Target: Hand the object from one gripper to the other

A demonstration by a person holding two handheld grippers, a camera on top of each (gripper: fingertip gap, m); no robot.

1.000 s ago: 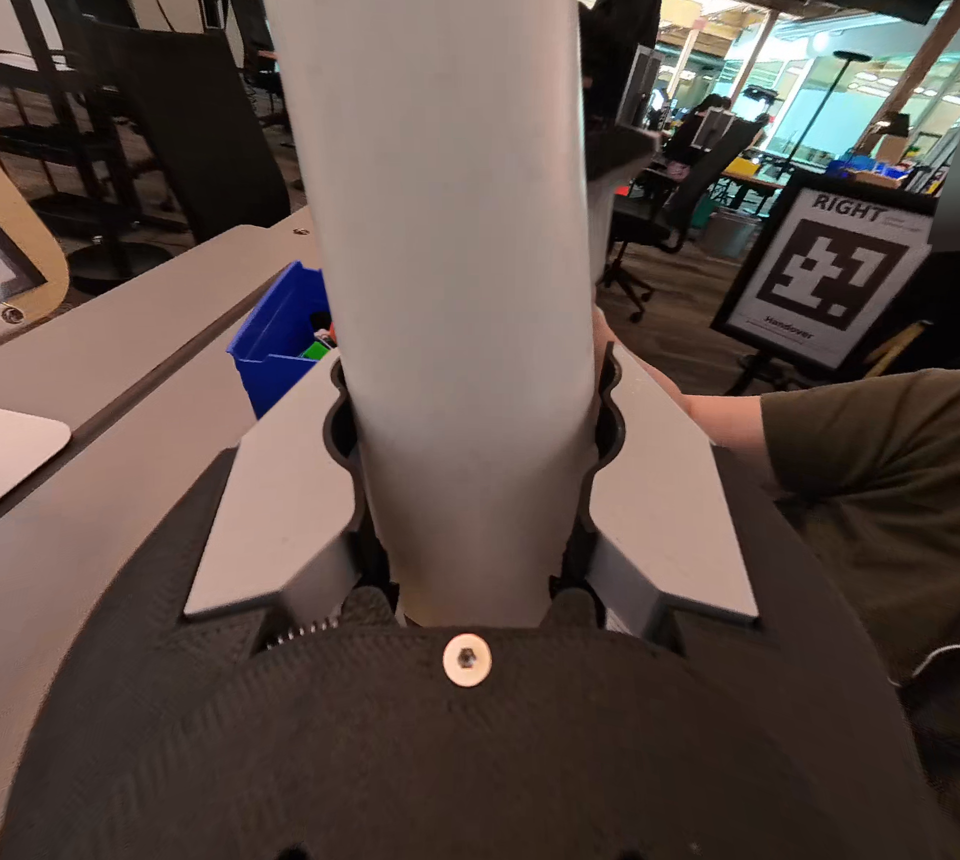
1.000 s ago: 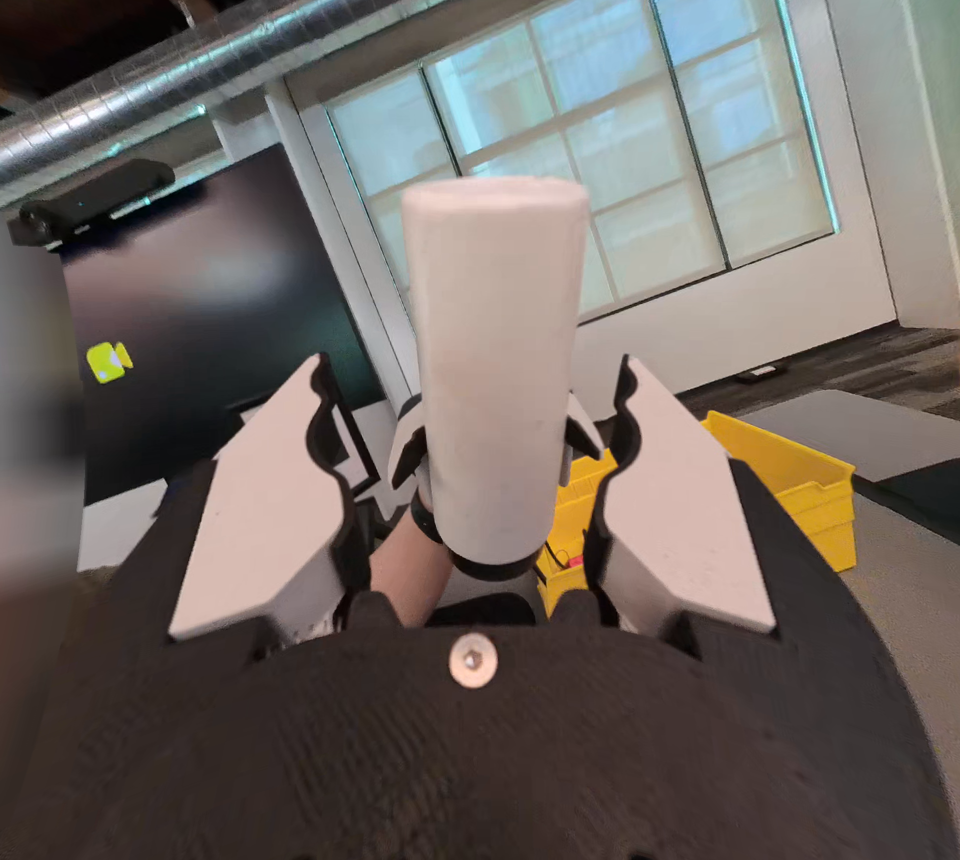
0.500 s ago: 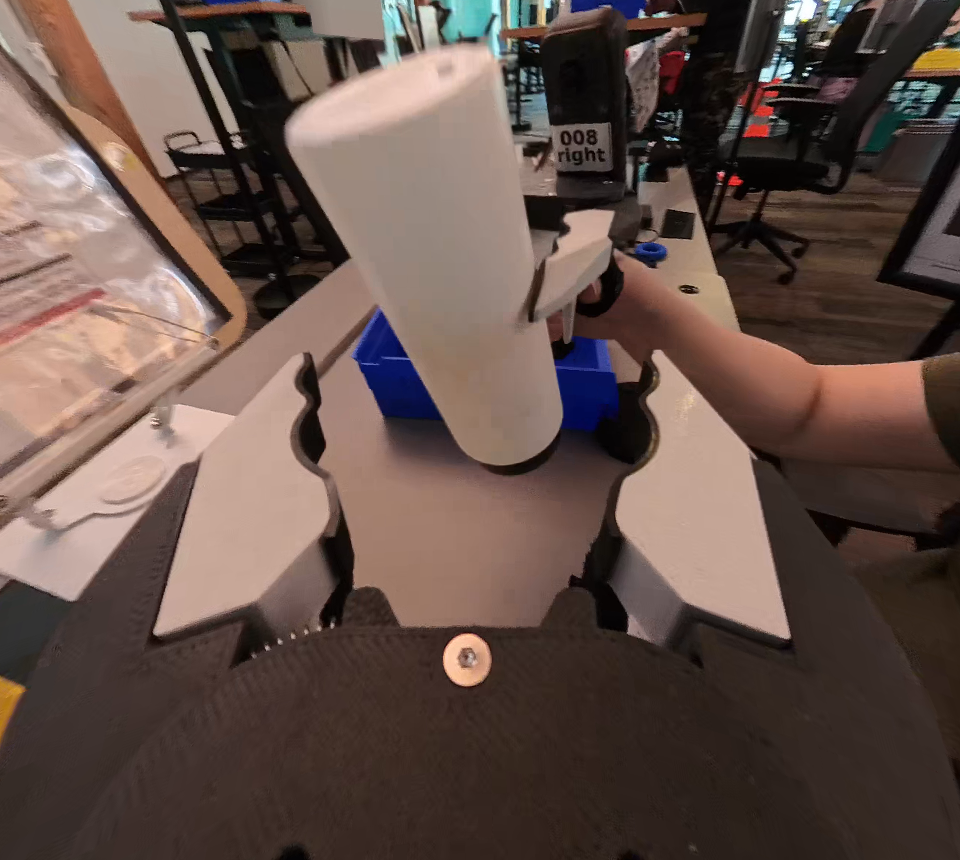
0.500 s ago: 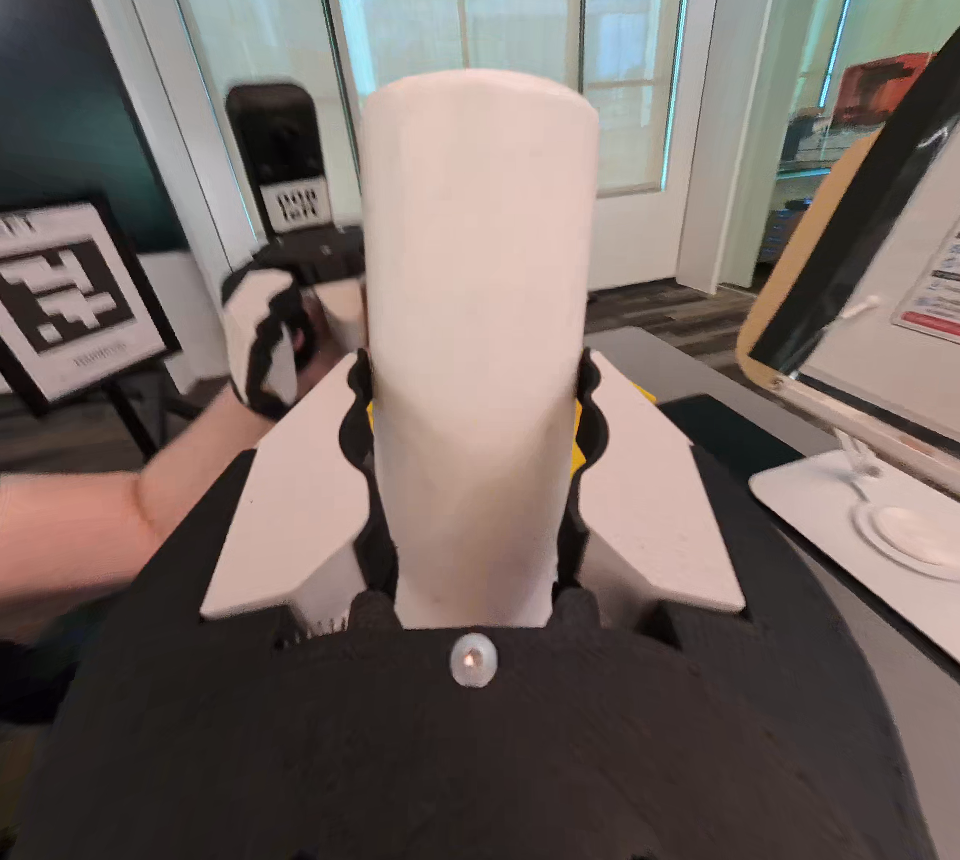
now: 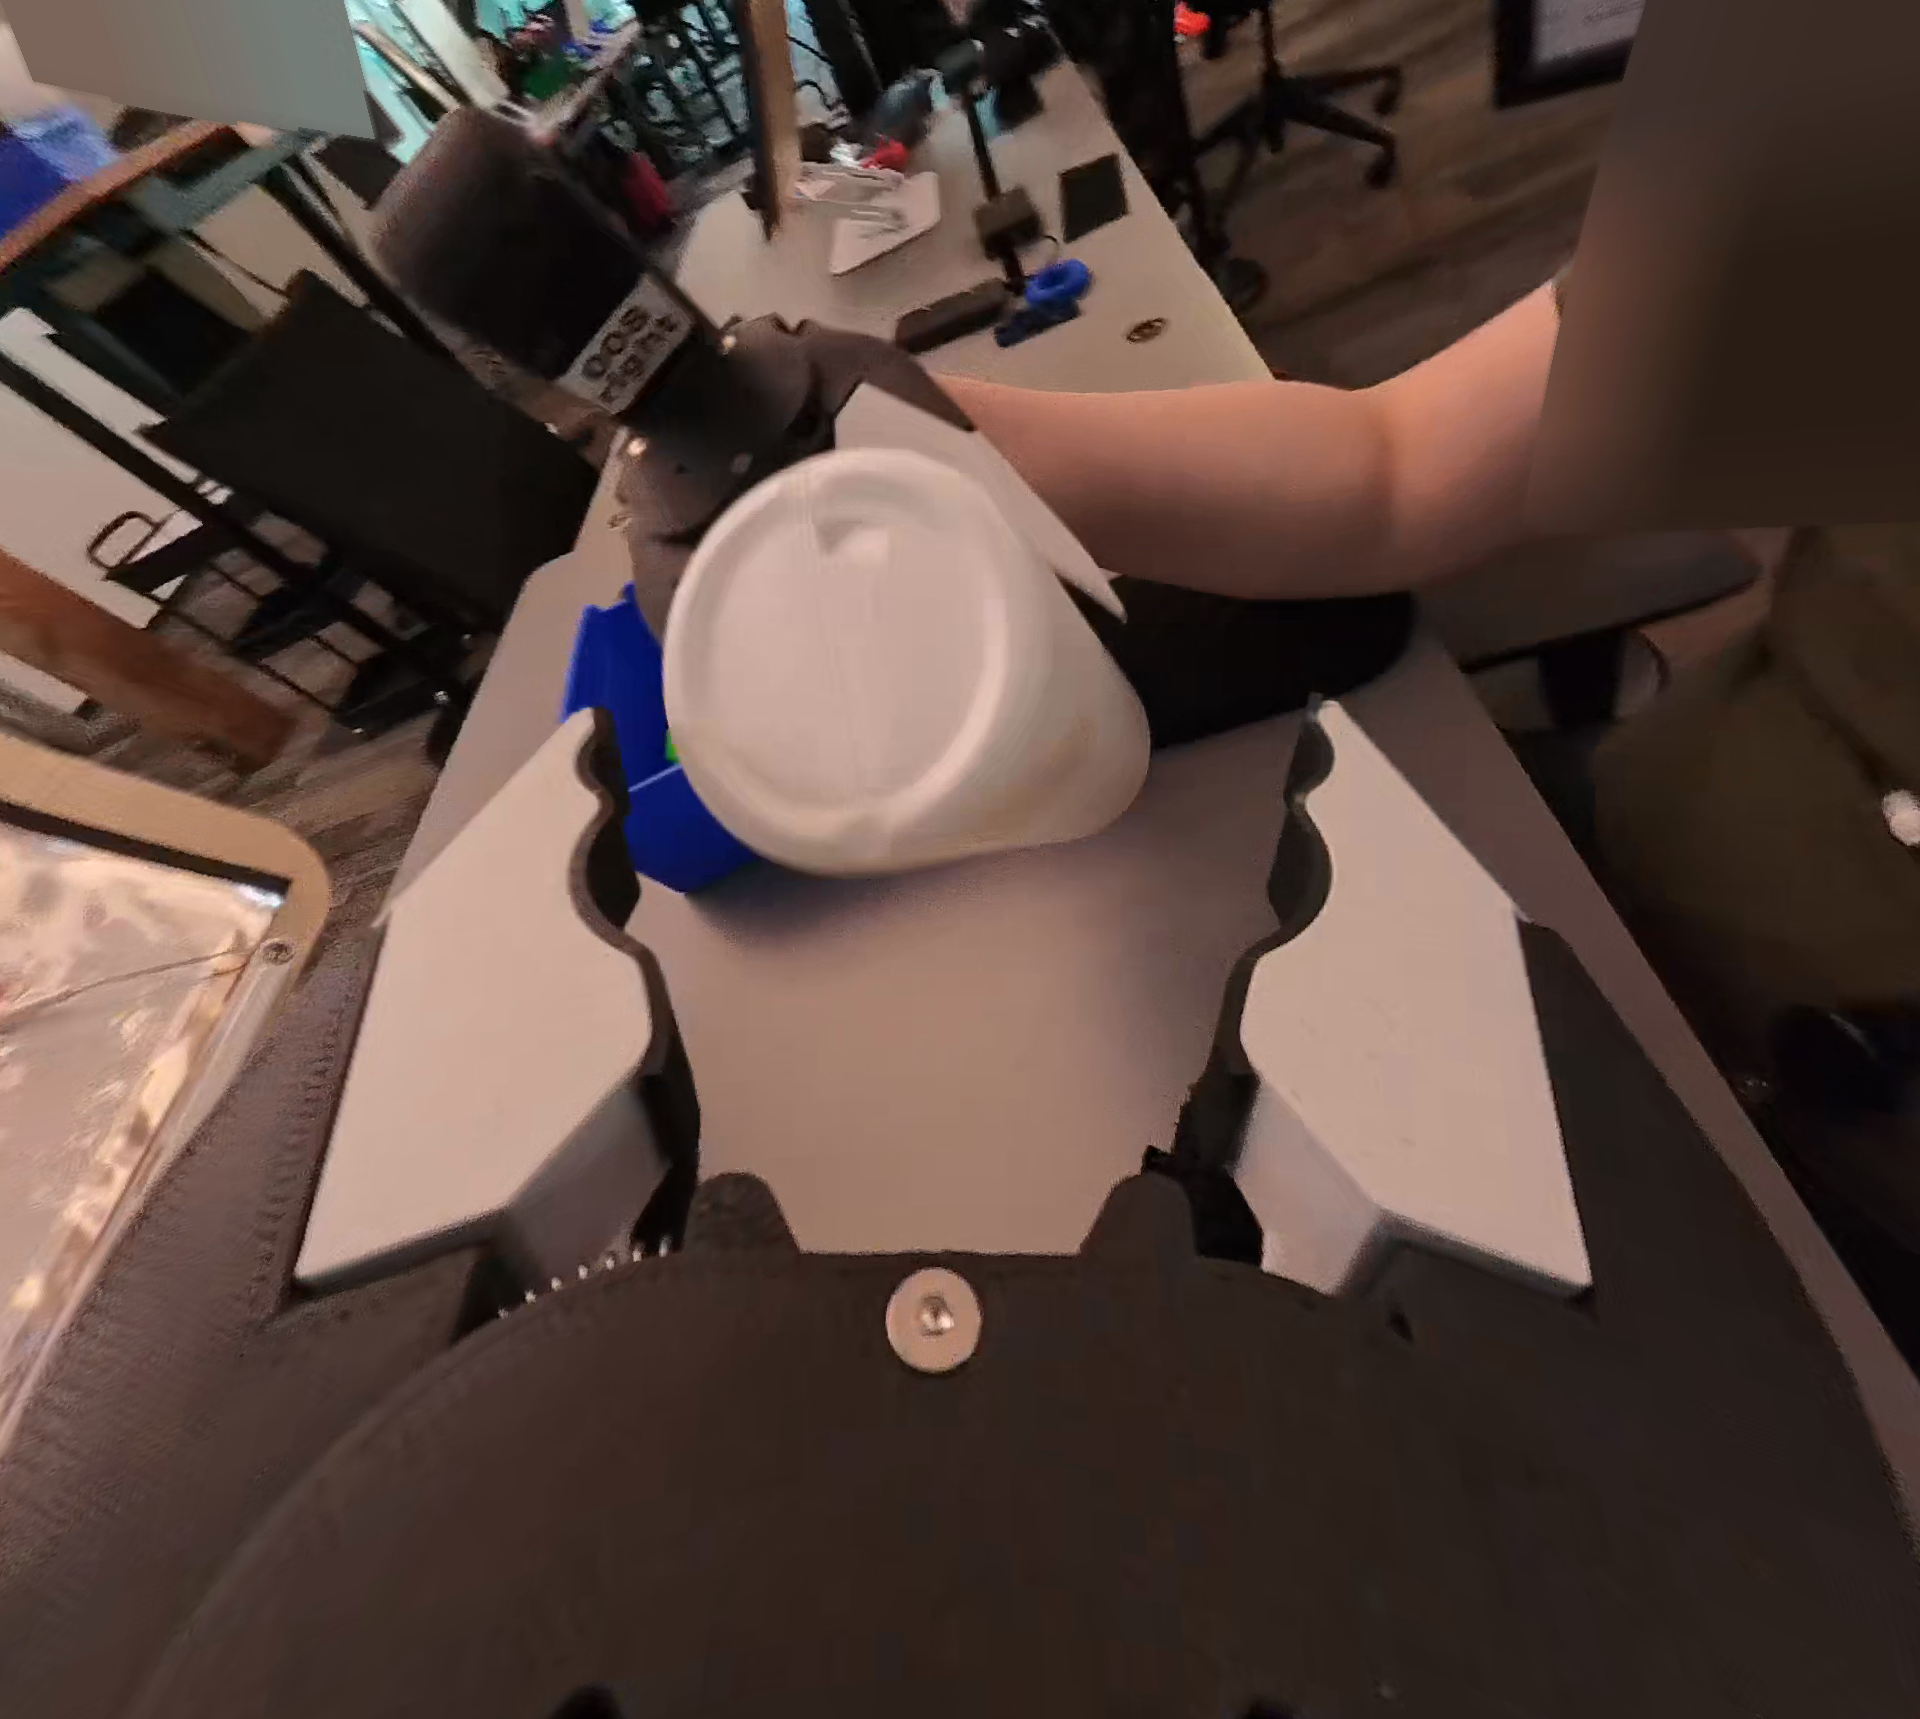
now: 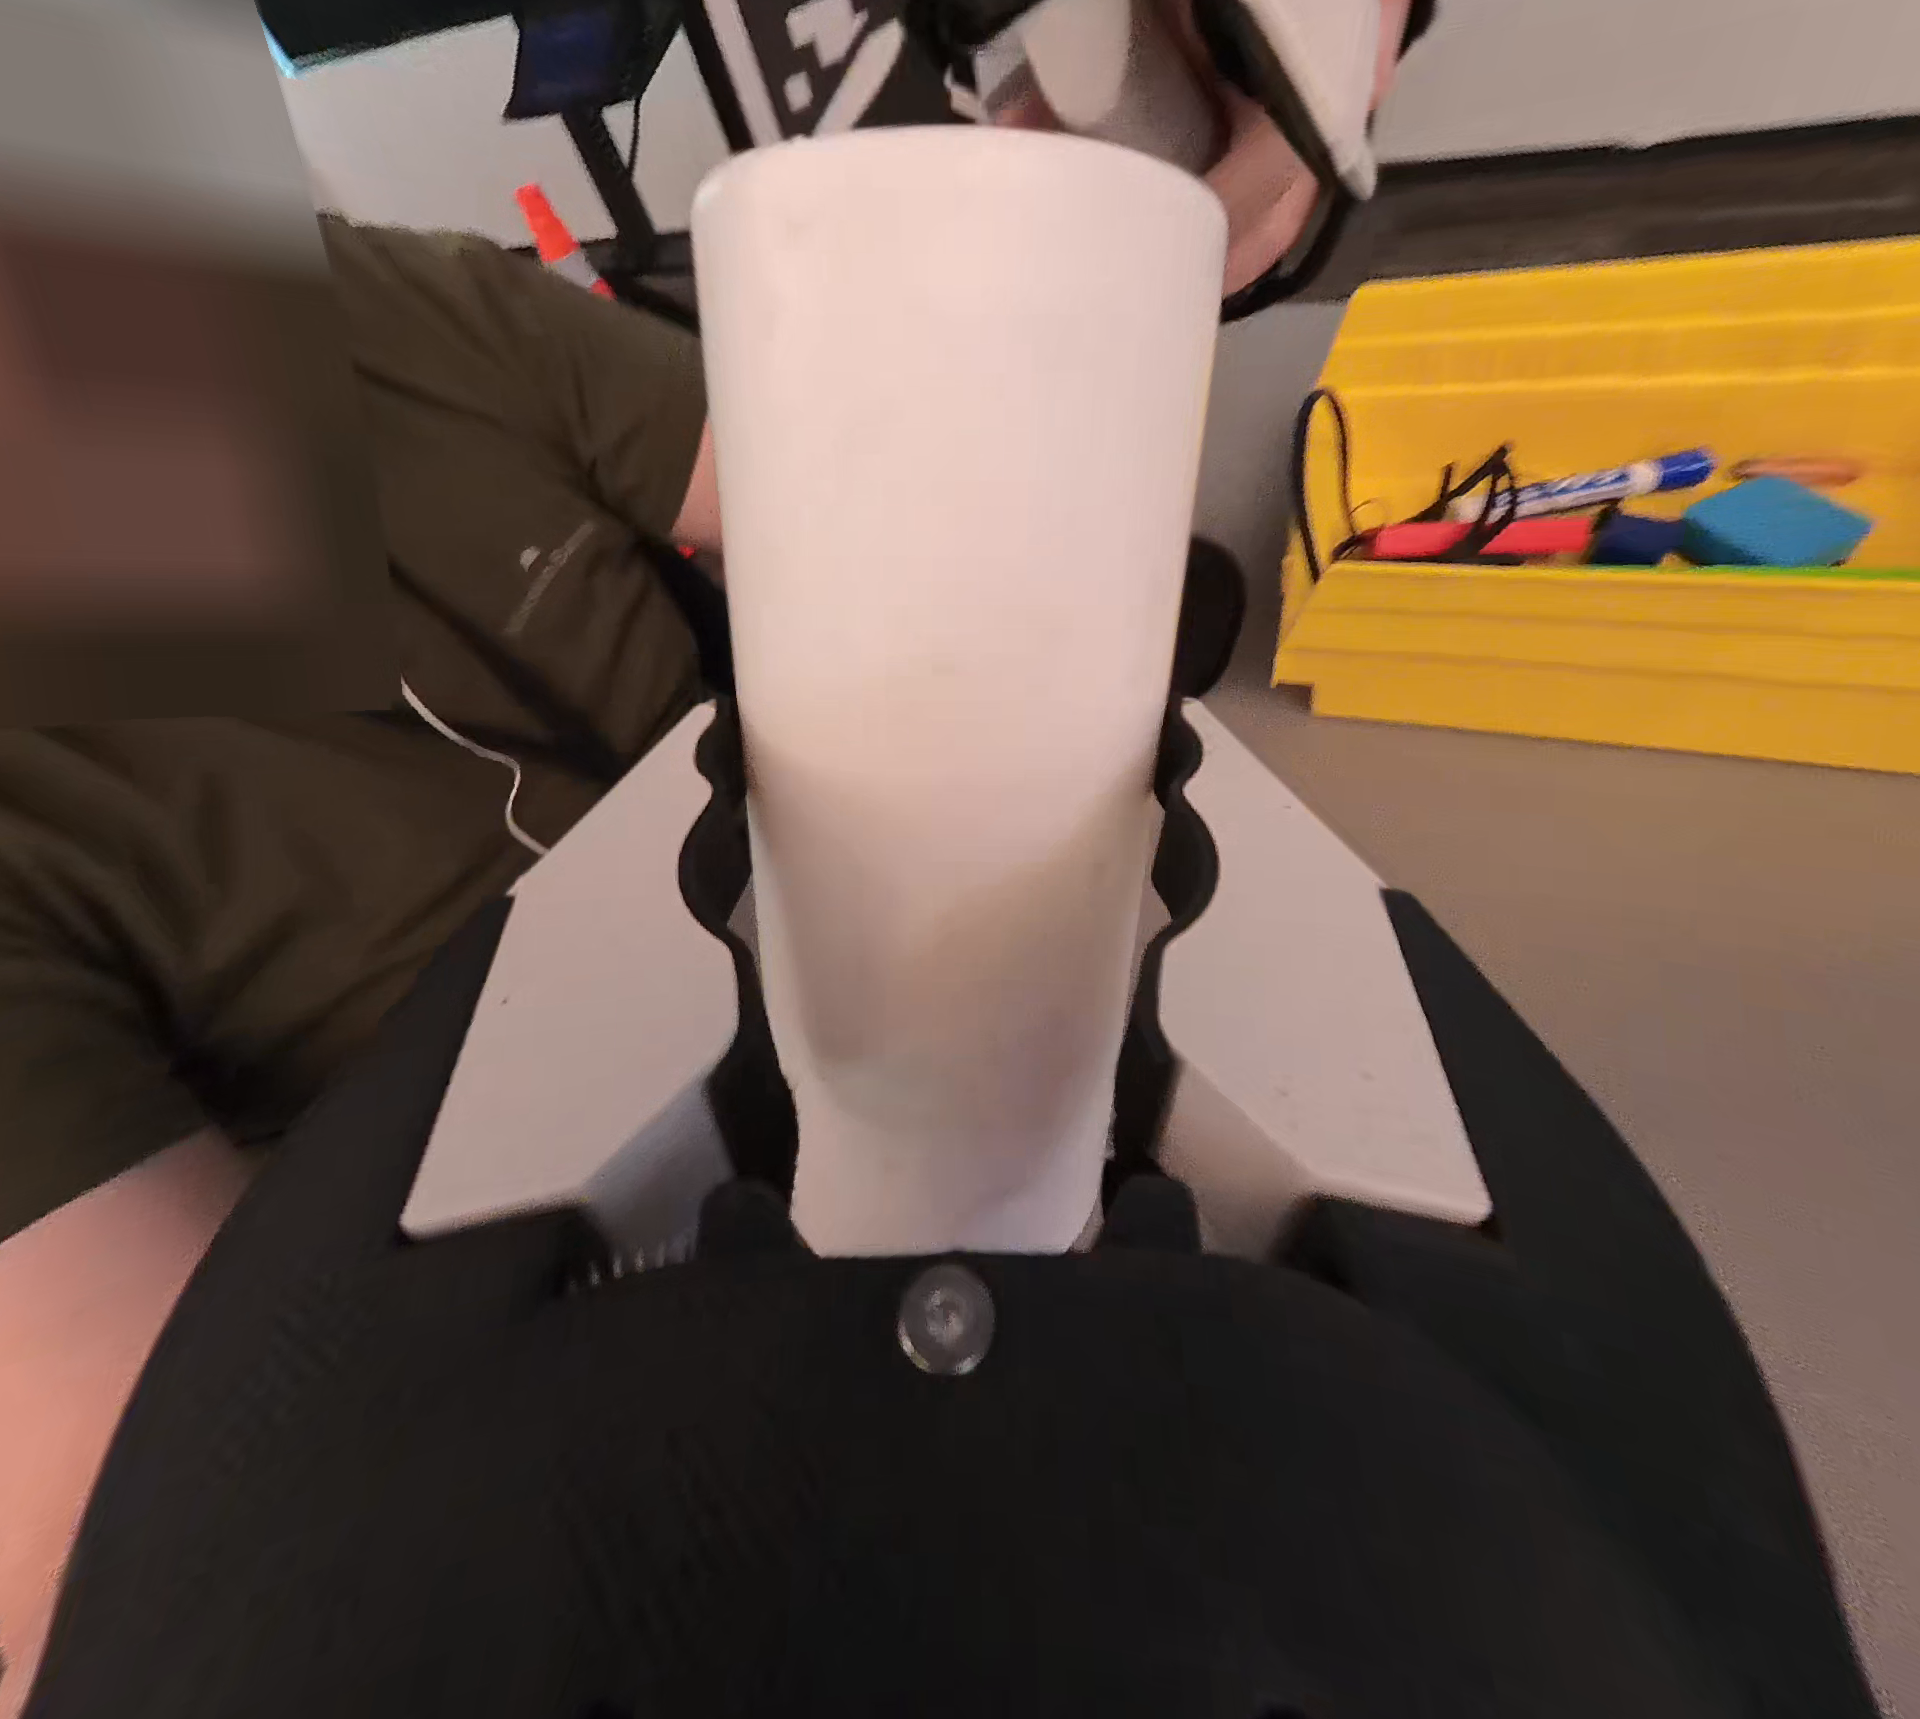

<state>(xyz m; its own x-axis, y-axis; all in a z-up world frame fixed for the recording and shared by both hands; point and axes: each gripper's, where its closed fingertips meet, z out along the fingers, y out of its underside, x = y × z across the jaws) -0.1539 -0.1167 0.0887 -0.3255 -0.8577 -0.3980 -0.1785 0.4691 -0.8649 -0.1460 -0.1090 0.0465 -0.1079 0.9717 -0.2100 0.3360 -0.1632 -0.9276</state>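
White cylinder (image 6: 956, 630), plain and smooth, clamped in my right gripper (image 6: 945, 796); left gripper (image 5: 951, 796) spread empty above grey table (image 5: 935, 1046).

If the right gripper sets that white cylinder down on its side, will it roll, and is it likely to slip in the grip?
The white cylinder looks round and smooth, so on its side it would probably roll. The right gripper clamps only its lower end, so it may pivot. It keeps its shape under the clamp, so it seems stiff; weight can't be judged.

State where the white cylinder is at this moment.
In the right wrist view the white cylinder is clamped in the right gripper. In the left wrist view it hangs ahead of the open left gripper, beside the blue bin.
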